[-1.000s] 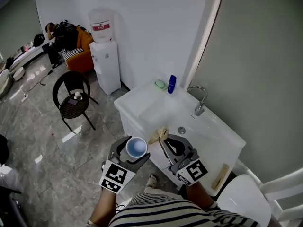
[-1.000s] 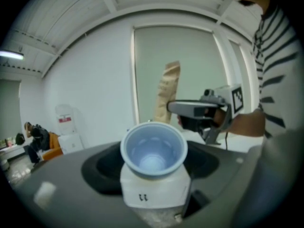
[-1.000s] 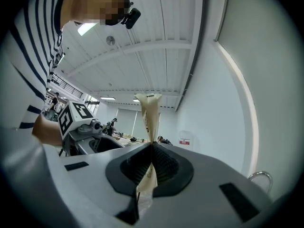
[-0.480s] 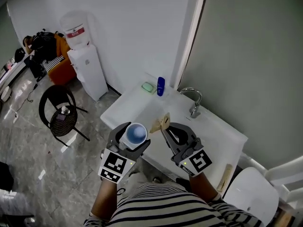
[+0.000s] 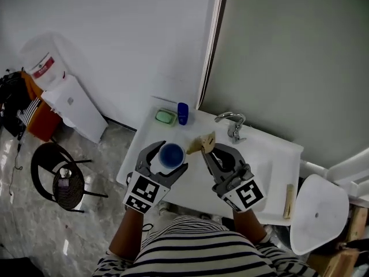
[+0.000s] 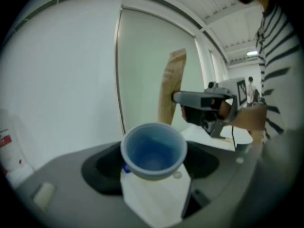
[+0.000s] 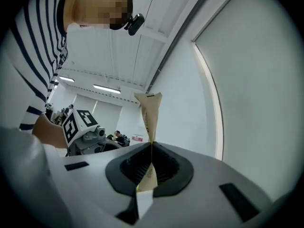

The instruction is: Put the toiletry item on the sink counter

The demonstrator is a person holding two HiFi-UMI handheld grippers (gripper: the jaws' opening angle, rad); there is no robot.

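The cup (image 5: 171, 154) stands upright, clamped by its sides in my left gripper (image 6: 153, 167), held above the counter (image 5: 193, 184) to the near left of the faucet (image 5: 233, 125). My right gripper (image 5: 215, 153) pinches a flat paper packet (image 5: 203, 143) just in front of the faucet. I judge this the carry-in. Next I lower the cup onto bare counter, clear of the soap (image 5: 165, 116) and bottle (image 5: 183, 113), then release.

The cup (image 5: 171, 154) is showing blue, the packet (image 5: 203, 143) tan, the counter (image 5: 278, 153) white; the shirt (image 5: 196, 251) is showing dark-and-white stripes.
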